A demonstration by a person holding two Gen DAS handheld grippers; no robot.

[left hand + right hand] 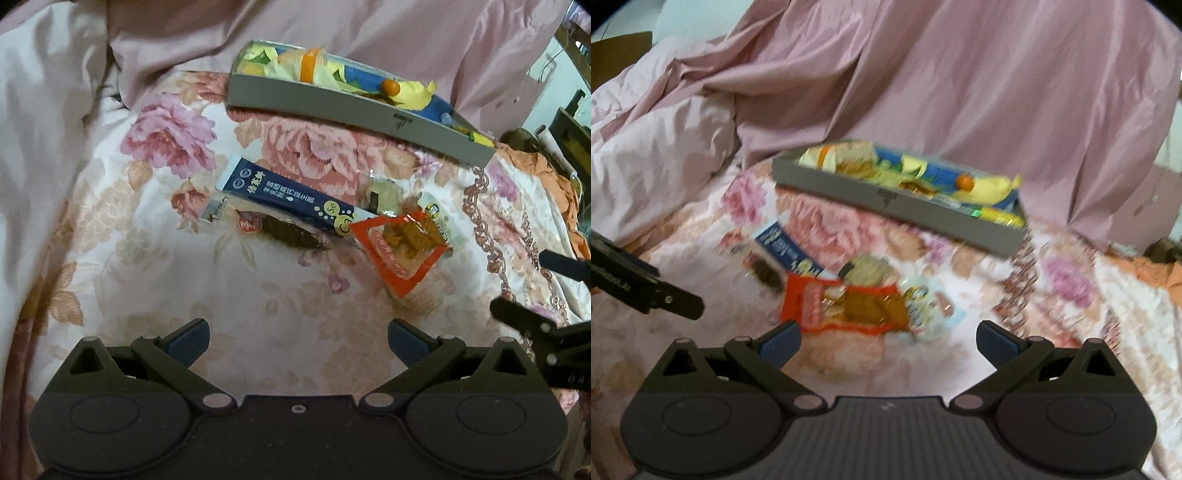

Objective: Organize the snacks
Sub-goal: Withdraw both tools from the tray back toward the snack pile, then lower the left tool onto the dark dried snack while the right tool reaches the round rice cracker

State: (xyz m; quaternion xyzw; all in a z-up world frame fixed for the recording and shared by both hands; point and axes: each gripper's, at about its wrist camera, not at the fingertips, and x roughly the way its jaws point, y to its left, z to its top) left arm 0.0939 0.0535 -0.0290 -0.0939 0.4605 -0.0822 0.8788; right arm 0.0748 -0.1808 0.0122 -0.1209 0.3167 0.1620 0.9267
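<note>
Loose snacks lie on a floral bedspread [155, 266]: a dark blue stick packet [291, 201], a clear pack with a dark brown snack [280, 230], a red-orange pouch [400, 243], a pale round cake pack [382, 194] and a white packet [441, 219]. A grey tray [354, 110] behind them holds several yellow, blue and orange snacks. My left gripper [297, 341] is open and empty, short of the pile. My right gripper [888, 341] is open and empty just before the red pouch [846, 306]; the tray [897, 210] lies beyond. That view is blurred.
A pink quilt [923, 74] is heaped behind the tray and to the left. Orange cloth [546, 173] and dark furniture [570, 129] sit at the right edge. The right gripper's black fingers [517, 314] show at the right of the left wrist view.
</note>
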